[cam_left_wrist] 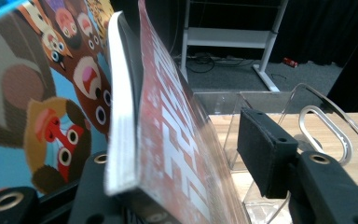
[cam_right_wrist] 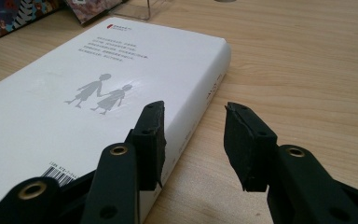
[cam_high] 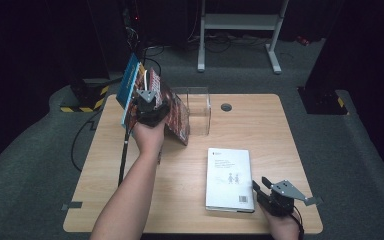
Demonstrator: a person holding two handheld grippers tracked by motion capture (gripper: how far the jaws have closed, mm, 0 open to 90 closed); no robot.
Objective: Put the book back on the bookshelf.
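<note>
On the far left part of the desk (cam_high: pixel 190 210), item one: a red patterned book (cam_high: pixel 172 107), tilted on edge, its lower edge near the desk top and its top leaning toward the left. The left hand-held gripper (cam_high: pixel 150 107) is at this book; in the left gripper view the red patterned book (cam_left_wrist: pixel 177 140) stands between the jaws, its white page block against the left jaw, while the right jaw stands apart from the cover with a gap showing. Whether the pads actually press the book cannot be told.

Item two: a blue picture book (cam_high: pixel 129 87) with cartoon animal faces, leaning just behind the red one on its left side; whether the two touch cannot be told. The left gripper view shows its cover (cam_left_wrist: pixel 37 107) filling the left of the frame.

Item three: a clear acrylic stand (cam_high: pixel 200 110), upright, just beside the red book on its right, near the far edge of the desk.

Item four: a white book (cam_high: pixel 230 177), lying flat near the middle right of the desk, back cover up, with two small grey figures and a barcode.

Item five: the right hand-held gripper (cam_high: pixel 257 189), at the near right corner of the white book (cam_right_wrist: pixel 98 88). Its jaws are spread, with nothing pinched; the left jaw sits over the book's corner edge, the right jaw over bare wood.
</note>
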